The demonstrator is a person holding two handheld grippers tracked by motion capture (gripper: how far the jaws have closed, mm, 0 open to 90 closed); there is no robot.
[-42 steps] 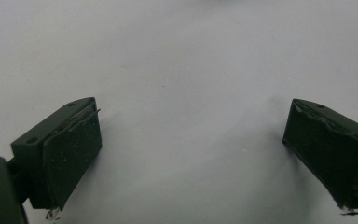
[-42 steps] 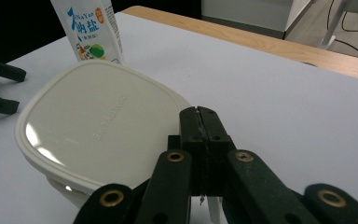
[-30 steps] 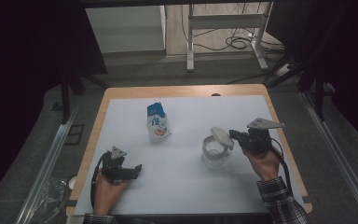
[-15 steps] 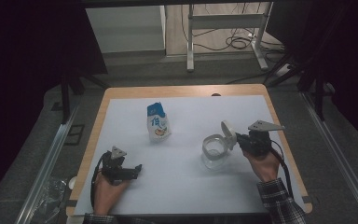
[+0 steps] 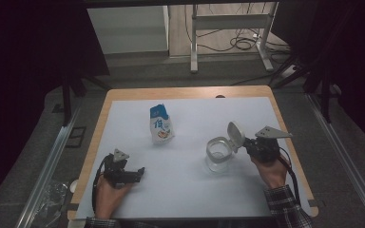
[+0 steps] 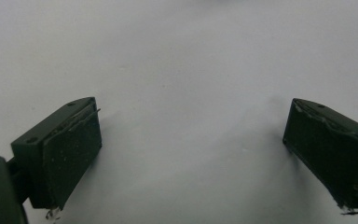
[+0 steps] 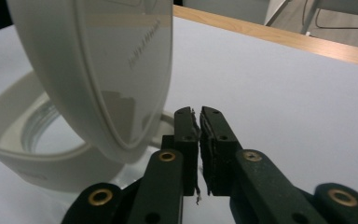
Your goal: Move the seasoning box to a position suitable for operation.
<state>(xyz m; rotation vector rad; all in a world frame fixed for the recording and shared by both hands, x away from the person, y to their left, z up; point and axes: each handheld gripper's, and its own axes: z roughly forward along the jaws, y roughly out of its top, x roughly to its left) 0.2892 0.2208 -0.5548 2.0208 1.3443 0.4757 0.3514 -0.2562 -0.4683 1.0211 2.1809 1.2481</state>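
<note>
Wooden table covered by white sheet. Blue-and-white snack bag stands upper left of centre. Clear jar with flipped-up white lid sits right of centre.

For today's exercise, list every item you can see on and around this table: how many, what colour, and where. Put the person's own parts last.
jar: 1, clear with white flip lid standing open, right of table centre
pouch: 1, white and blue, upright, left of centre towards the far side
table: 1, wooden, white sheet over it
left gripper: 1, black, jaws open, near left
right gripper: 1, black, jaws shut, beside the jar's lid
hands: 2, near edge, plaid sleeve on right
</note>
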